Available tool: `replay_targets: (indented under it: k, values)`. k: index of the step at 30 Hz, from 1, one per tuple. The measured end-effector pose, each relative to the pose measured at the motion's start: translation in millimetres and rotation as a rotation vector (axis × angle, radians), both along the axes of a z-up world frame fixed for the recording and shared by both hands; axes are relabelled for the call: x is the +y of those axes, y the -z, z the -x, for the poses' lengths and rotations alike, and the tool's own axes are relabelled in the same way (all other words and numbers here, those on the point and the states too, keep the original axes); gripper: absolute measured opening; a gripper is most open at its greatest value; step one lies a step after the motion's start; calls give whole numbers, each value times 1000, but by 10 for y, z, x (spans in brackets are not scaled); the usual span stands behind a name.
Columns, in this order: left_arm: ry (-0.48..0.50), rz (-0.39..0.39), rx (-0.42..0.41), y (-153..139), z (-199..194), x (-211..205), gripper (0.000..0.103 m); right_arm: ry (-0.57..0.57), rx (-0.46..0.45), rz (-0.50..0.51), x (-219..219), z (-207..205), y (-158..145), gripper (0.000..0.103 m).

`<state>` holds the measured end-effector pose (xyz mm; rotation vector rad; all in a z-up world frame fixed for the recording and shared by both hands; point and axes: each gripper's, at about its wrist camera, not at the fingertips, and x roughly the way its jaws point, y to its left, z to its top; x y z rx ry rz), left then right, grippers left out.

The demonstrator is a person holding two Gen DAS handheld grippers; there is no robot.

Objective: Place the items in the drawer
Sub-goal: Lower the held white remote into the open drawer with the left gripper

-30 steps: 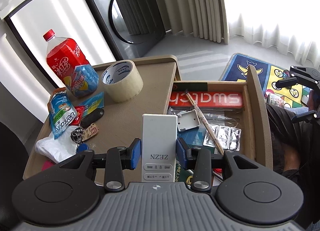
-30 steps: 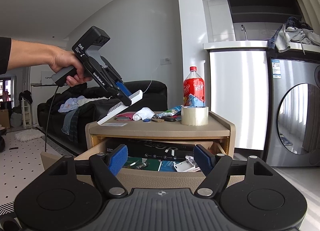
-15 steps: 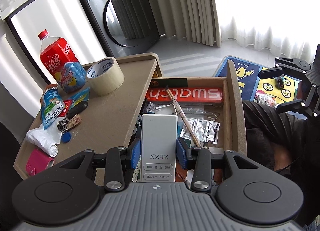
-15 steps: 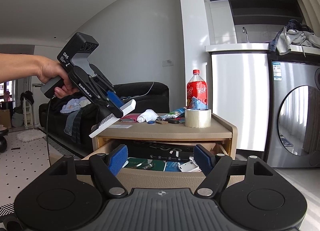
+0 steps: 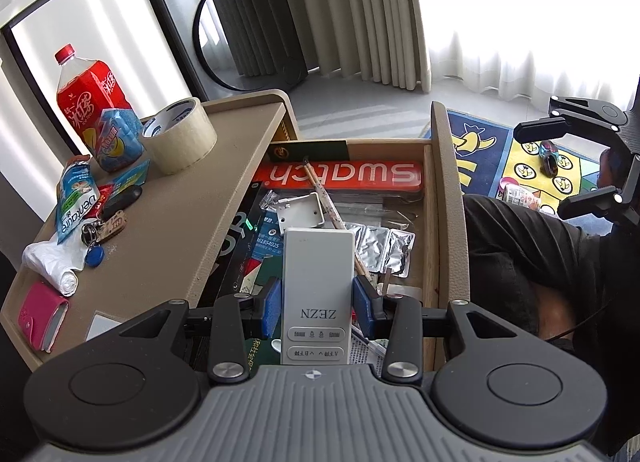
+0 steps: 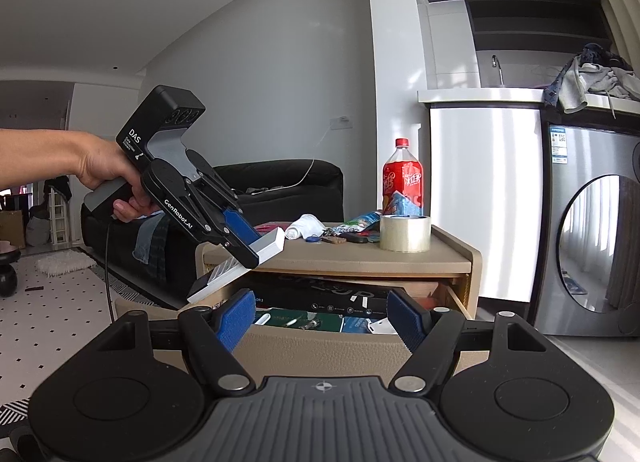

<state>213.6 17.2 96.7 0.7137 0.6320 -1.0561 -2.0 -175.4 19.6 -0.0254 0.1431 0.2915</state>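
Left gripper [image 5: 318, 304]: centre frame, jaws clamped on remote [image 5: 318, 286]. Right gripper [image 6: 322, 320]: lower centre, jaws wide apart, empty. Hand [image 6: 108, 178]: left edge.

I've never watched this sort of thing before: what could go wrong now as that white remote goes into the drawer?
1. The white remote is pinched only near one end by the left tongs; it might tilt or slip.
2. The drawer is already cluttered; dropped there, it may land on the foil packs or the thin stick.
3. The right tongs hang open by the drawer front and could bump it.
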Motion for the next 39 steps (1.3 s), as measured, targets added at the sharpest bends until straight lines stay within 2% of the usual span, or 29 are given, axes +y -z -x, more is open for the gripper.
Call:
replay_targets:
  k: [14, 25, 31, 39]
  values:
    - [16, -53, 31, 319, -81, -191, 42, 11, 15, 7, -7, -4, 34, 76]
    - [84, -120, 28, 316, -144, -559, 42, 29, 29, -4, -71, -1, 77, 76]
    - [136, -155, 35, 385, -153, -832, 42, 36, 32, -6, -112, 8, 88, 76]
    - [158, -223, 63, 563, -228, -1076, 42, 51, 43, -10, -178, -4, 117, 76]
